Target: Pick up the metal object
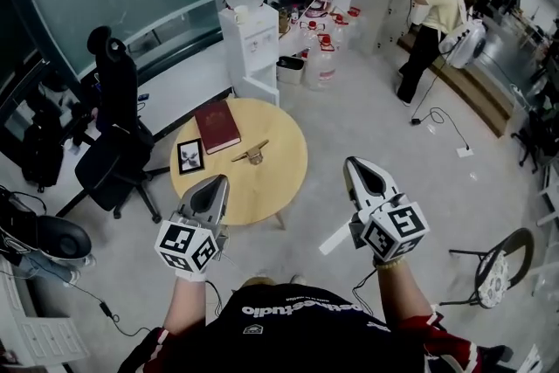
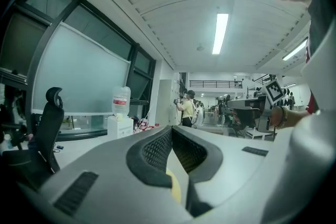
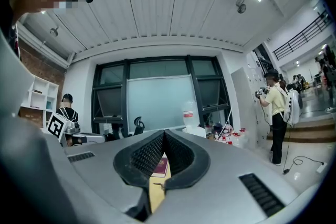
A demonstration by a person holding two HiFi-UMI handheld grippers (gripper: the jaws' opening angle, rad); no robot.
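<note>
Nearest to me, at the bottom of the head view, my left gripper (image 1: pixel 220 181) sits at about 7 o'clock on the round wooden table (image 1: pixel 281 181), its tip over the rim. Its own view shows the jaws clenched tip to tip with nothing between them. My right gripper (image 1: pixel 351 162) hangs off the table's 3 o'clock side, clear of the edge and over the floor, and its jaws are likewise pressed together and empty. Both grippers point level toward the far wall. The metal object (image 1: pixel 251 153) lies flat near the table's centre, a touch toward 2 o'clock, well apart from both grippers. At the table's 9 o'clock lies a small framed picture (image 1: pixel 190 155), and at 11 o'clock a red book (image 1: pixel 217 126), neither touching the metal piece. Beyond the table, at 12 o'clock, stands a white water dispenser (image 1: pixel 251 44) with its bottle on top; a black office chair (image 1: pixel 113 131) stands at 9 o'clock. Farthest off, at 2 o'clock, is a person in a yellow shirt (image 1: pixel 439 11).
</note>
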